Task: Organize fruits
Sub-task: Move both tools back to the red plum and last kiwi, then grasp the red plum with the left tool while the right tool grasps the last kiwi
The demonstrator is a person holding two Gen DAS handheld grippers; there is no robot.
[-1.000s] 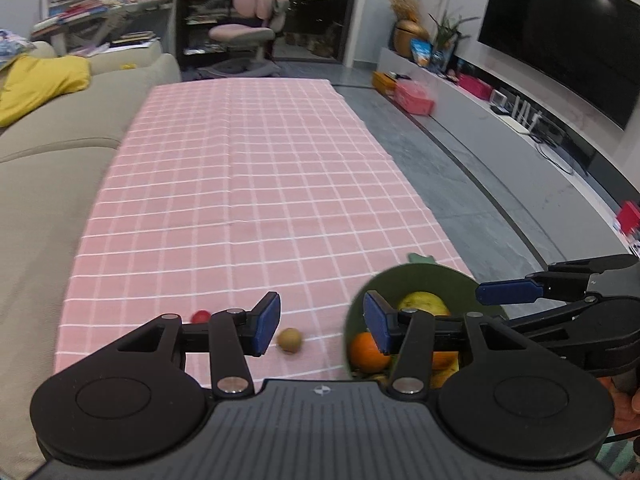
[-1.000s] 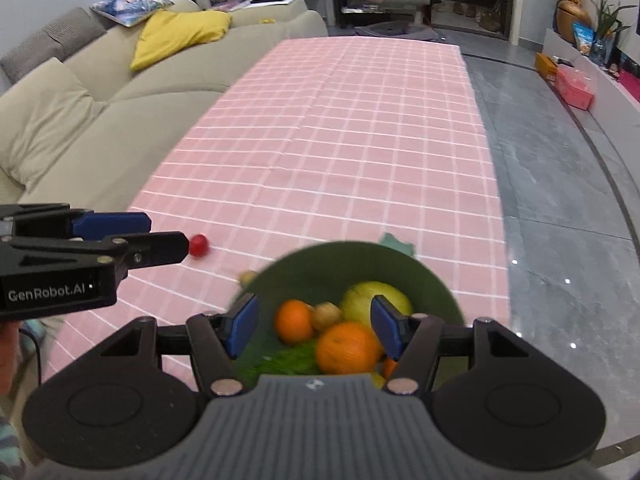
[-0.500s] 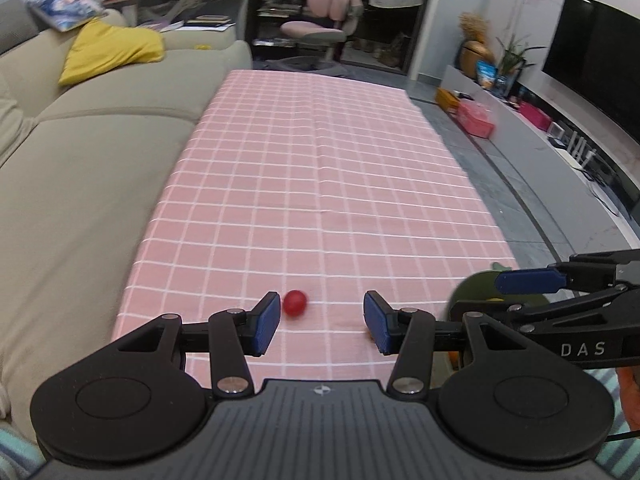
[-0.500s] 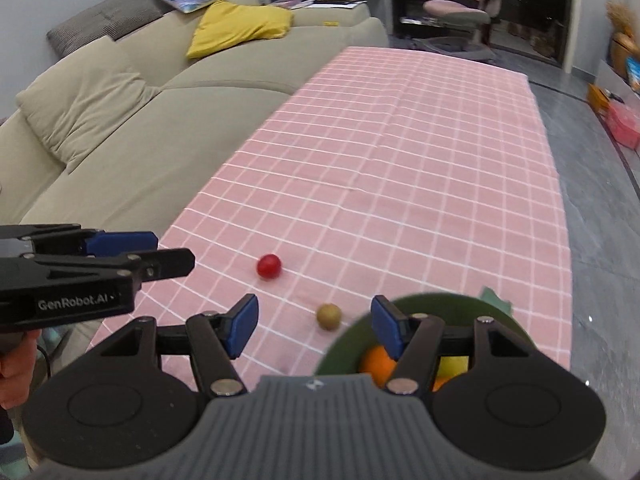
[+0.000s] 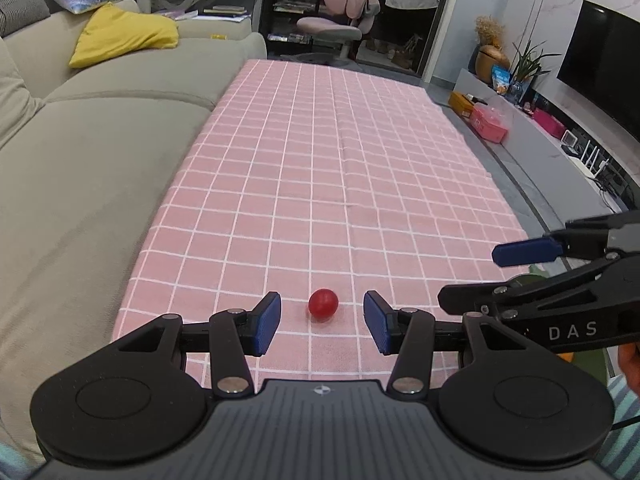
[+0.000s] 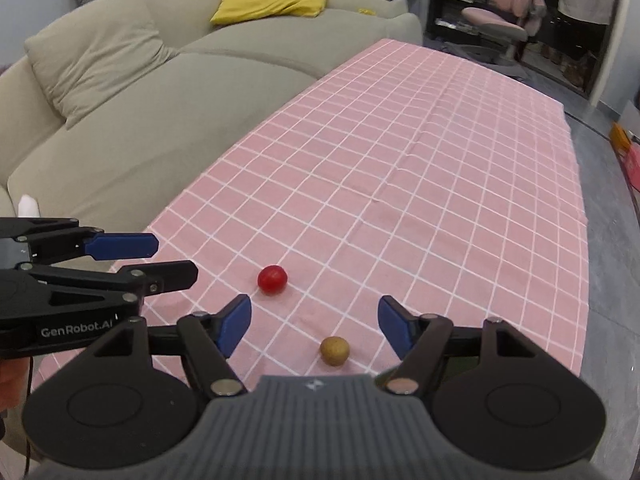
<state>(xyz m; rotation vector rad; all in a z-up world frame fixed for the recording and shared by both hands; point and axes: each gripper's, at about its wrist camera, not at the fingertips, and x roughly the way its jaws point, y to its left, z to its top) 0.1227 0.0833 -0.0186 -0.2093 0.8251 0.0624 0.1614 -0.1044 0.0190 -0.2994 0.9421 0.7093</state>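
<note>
Two small round fruits lie loose on the pink checked tablecloth [image 6: 440,184] near its front edge: a red one [image 6: 272,279] and, nearer to me, a brownish one [image 6: 334,351]. They sit close together but apart, not touching.

My left gripper [image 5: 322,322] hangs with its jaws spread and nothing between the blue pads; the red fruit [image 5: 323,303] lies just ahead of the gap, roughly centred. My right gripper [image 6: 314,326] is also unclenched, its jaws having just widened, and the brownish fruit sits on the cloth framed between its fingers, untouched by either pad.

What I think could go wrong: both fruits are round and smooth-looking, so a pad that arrives off-centre could nudge one into a roll, perhaps toward the cloth's edge or into its neighbour. My two tools are working near each other, and the right one already crosses the left view; reaching for both fruits at once risks the fingers knocking together. Squeezing hard might bruise the red fruit if it is soft.

As for containers, only a sliver of dark green [image 5: 532,278] shows behind my right tool in the left view. I take it to be a bowl's rim, but I cannot tell what it holds.
</note>
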